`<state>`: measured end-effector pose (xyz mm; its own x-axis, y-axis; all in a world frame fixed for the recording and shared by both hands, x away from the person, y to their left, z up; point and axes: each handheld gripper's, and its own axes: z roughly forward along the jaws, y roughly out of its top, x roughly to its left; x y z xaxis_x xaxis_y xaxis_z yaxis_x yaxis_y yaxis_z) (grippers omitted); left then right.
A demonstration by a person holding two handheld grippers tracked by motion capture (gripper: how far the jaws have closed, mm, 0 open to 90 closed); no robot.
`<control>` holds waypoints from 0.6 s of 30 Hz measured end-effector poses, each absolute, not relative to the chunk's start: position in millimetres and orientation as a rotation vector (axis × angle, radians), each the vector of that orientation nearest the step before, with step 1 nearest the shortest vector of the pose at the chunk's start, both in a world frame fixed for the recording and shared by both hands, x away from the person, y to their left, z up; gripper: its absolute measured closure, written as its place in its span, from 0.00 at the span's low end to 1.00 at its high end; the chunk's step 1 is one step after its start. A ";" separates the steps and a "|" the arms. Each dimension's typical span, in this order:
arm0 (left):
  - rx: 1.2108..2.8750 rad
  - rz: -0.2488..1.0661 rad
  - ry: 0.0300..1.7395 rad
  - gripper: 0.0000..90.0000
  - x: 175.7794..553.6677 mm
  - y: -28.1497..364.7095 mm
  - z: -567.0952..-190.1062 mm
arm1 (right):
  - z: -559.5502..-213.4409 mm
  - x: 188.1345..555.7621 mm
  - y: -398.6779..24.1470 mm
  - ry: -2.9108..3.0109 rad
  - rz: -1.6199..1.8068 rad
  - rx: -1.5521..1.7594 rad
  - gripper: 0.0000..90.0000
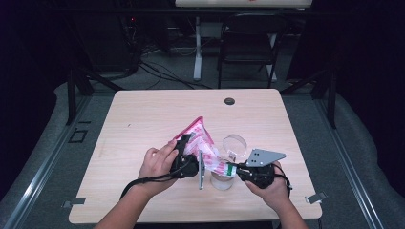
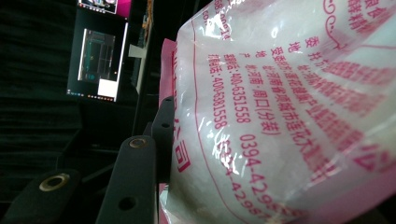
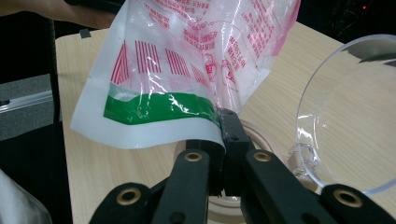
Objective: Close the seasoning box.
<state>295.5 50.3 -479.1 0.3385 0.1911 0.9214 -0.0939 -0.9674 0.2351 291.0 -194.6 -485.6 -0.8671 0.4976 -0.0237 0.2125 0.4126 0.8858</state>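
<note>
With the left gripper (image 1: 187,153) clamping the pink-printed clear plastic bag of white powder (image 1: 203,143) and the right gripper (image 1: 237,169) pinched shut on its green-striped corner, tip slowly, mouth probably over the clear round jar (image 1: 222,179).

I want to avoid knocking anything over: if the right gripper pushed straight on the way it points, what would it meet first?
Probably the bag itself: the right gripper is already clamped on its green-striped edge, and the bag's body rises just beyond. The clear cup lies off to one side.

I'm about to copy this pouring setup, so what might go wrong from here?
The bag of white granules is pinched by the right gripper at one thin edge only; it may slip or tear. The bag's mouth hangs over the small clear jar, so granules may spill onto the table. The lid alongside could be knocked.
</note>
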 end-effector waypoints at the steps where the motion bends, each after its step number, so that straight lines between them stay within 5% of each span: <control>1: 2.358 1.676 0.086 0.68 295.4 50.4 -479.0 | -485.6 291.0 -194.4 2.388 1.436 0.619 1.00; 18: 2.352 1.679 0.079 0.68 295.8 50.2 -477.9 | -485.5 290.9 -194.7 2.386 1.437 0.620 1.00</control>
